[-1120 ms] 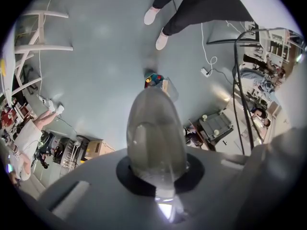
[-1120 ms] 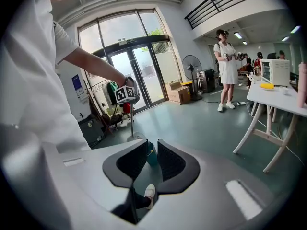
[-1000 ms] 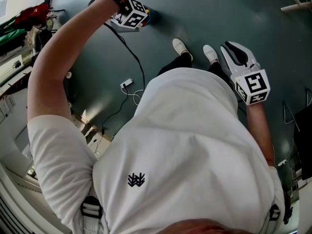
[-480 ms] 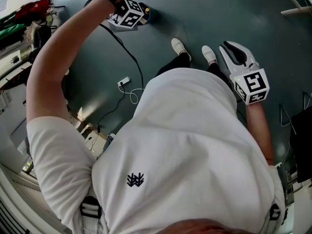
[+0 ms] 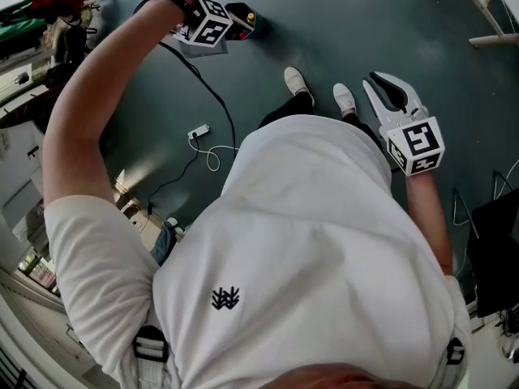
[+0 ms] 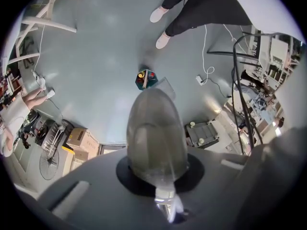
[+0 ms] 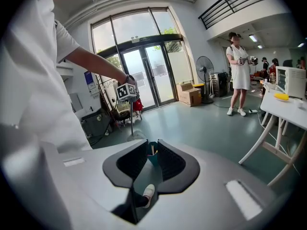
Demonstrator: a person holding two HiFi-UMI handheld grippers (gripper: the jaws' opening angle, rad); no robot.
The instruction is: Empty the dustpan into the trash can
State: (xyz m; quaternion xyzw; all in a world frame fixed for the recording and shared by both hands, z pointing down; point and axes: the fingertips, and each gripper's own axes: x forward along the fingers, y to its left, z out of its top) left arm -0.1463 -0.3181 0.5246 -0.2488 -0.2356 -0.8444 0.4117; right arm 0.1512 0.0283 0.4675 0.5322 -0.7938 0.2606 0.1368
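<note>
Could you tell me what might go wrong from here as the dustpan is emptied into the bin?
1. The left gripper holds the dustpan only by the end of its long handle, and the bin is small. Tipping could spill beside it or knock it over.
2. A cable lies on the floor near the shoes, so a step could snag it.

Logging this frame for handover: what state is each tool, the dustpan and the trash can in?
Left tool: shut on the dustpan handle.
Right tool: jaws slightly apart, empty.
Dustpan: handle upright, pan beside the can.
Trash can: upright, open-topped, not empty.
</note>
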